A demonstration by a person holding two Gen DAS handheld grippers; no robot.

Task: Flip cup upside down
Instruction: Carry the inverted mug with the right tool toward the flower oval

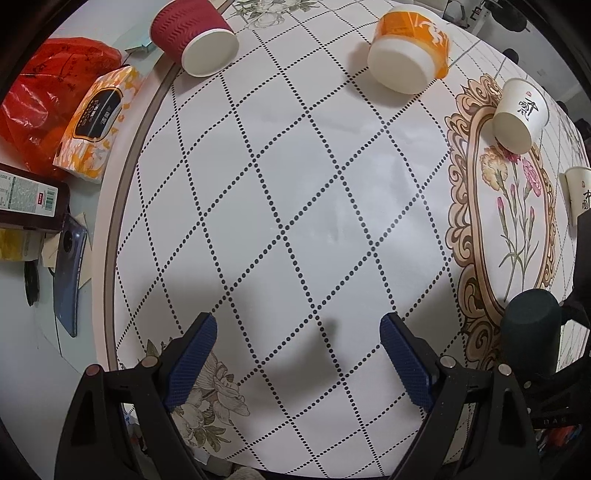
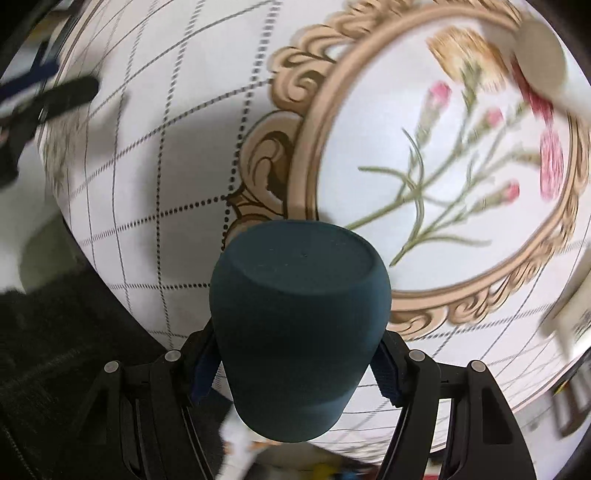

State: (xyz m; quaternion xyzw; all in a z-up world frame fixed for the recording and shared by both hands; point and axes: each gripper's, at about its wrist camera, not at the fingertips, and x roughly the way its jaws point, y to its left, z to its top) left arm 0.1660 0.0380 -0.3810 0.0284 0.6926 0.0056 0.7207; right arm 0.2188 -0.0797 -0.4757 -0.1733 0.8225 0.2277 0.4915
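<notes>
Gripping the dark teal cup point(image 2: 299, 325) from both sides, the right tool point(image 2: 295, 365) has its blue-padded fingers point(image 2: 388, 373) pressed against the cup's lower body, flat base pointing away from the camera and out over the surface point(image 2: 155, 184). In the right wrist view the cup fills the near centre, held above the ornate beige frame point(image 2: 295, 155) printed on the cloth, with the pink flower print point(image 2: 491, 155) spreading to the far right. That view is blurred toward the edges.

Over on the other side, the left tool point(image 1: 299, 354) hangs with its blue pads point(image 1: 192, 358) spread wide apart and nothing between them, above the dotted diamond pattern. From this camera the teal cup shows at the near right edge, beside the frame print, with the right tool's black body behind it.

Far across the surface, a red ribbed paper cup point(image 1: 192, 35) sits at the far left, an orange-and-white cup point(image 1: 410, 55) further right, then a white paper cup point(image 1: 521, 114) with dark lettering on the frame's far end. Another white cup point(image 1: 581, 195) peeks in at the right edge. Off the cloth on the left: a tissue pack point(image 1: 98, 122), a red plastic bag point(image 1: 48, 96), a dark bottle point(image 1: 29, 199) and a blue phone point(image 1: 68, 273).
</notes>
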